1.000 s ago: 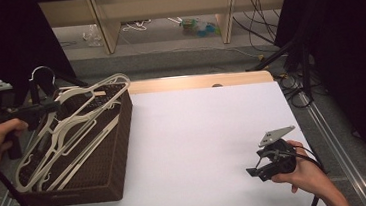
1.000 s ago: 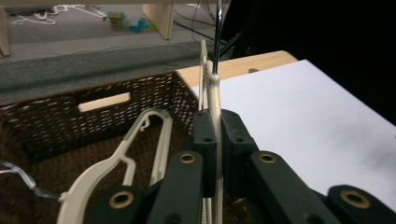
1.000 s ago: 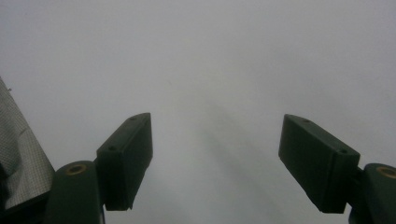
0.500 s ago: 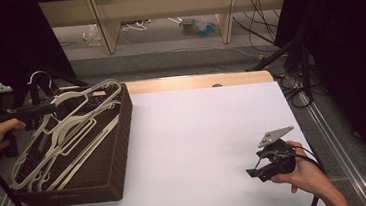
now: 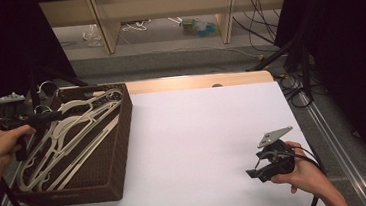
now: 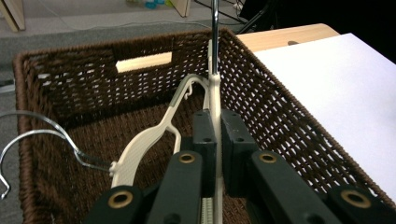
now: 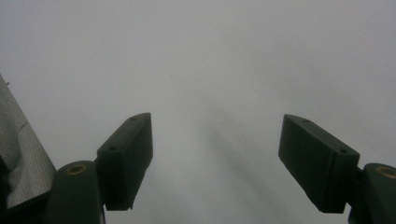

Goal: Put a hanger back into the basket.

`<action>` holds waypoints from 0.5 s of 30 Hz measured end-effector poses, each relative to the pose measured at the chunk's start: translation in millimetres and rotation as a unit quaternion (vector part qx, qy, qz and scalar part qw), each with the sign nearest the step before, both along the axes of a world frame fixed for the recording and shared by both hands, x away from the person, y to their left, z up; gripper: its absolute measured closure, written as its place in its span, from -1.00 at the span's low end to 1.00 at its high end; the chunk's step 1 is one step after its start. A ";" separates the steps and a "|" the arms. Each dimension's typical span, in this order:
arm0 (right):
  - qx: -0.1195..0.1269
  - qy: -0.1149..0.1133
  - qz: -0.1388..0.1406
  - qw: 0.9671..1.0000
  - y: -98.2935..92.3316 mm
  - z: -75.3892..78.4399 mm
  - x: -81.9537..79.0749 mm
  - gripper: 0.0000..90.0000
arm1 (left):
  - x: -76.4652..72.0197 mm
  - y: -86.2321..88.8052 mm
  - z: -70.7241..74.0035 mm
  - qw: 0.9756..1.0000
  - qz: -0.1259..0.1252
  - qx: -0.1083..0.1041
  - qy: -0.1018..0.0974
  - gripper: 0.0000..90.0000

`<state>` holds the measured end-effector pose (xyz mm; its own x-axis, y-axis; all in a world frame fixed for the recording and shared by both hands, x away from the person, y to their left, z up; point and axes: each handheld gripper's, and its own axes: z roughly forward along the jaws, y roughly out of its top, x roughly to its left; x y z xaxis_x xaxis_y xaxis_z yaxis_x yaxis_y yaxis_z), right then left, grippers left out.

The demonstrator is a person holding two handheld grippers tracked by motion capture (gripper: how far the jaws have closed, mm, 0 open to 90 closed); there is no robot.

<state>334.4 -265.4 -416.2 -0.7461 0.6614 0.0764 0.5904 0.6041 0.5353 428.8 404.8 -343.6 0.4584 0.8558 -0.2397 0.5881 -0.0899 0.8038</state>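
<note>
A dark brown wicker basket (image 5: pixel 123 133) stands at the table's left edge with several cream plastic hangers (image 5: pixel 73 137) lying in it. My left gripper (image 5: pixel 54 116) is over the basket's far left corner, shut on one cream hanger. In the left gripper view the jaws (image 6: pixel 215 135) pinch that hanger's thin edge (image 6: pixel 215 88), and its metal hook (image 6: pixel 214 28) points away toward the basket's far wall. A second hanger (image 6: pixel 149 140) lies beside it. My right gripper (image 5: pixel 257 169) rests on the white sheet at the front right, open (image 7: pixel 215 154) with nothing between its jaws.
White sheet (image 5: pixel 204 141) covers the table between basket and right hand. A strip of bare wood (image 5: pixel 194 82) shows along the far edge. Cables and shelf legs stand on the floor beyond. A slot handle (image 6: pixel 144 61) pierces the basket's far wall.
My left hand has come down and drawn the held hanger lower into the basket, toward the left. The right hand has kept still.
</note>
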 end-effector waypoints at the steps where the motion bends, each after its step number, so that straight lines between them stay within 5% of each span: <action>1: -0.004 0.005 0.002 1.000 0.0 0.4 0.1 -0.39 | -0.2 0.6 -2.2 1.000 -0.001 0.002 0.007 0.90; 8: -0.003 0.003 0.005 1.000 0.3 1.6 -0.4 -0.39 | 1.4 2.2 -23.5 0.999 0.000 0.002 0.042 0.90; 15: -0.002 0.000 0.005 1.000 1.6 4.2 -0.9 -0.39 | 5.9 0.8 -32.4 0.998 0.010 0.029 0.063 0.87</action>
<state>333.4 -263.8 -412.0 -0.7525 0.6545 0.0731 0.5844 0.6124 0.5325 434.7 405.6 -376.0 0.4105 0.8786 -0.2441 0.6857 -0.1210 0.7177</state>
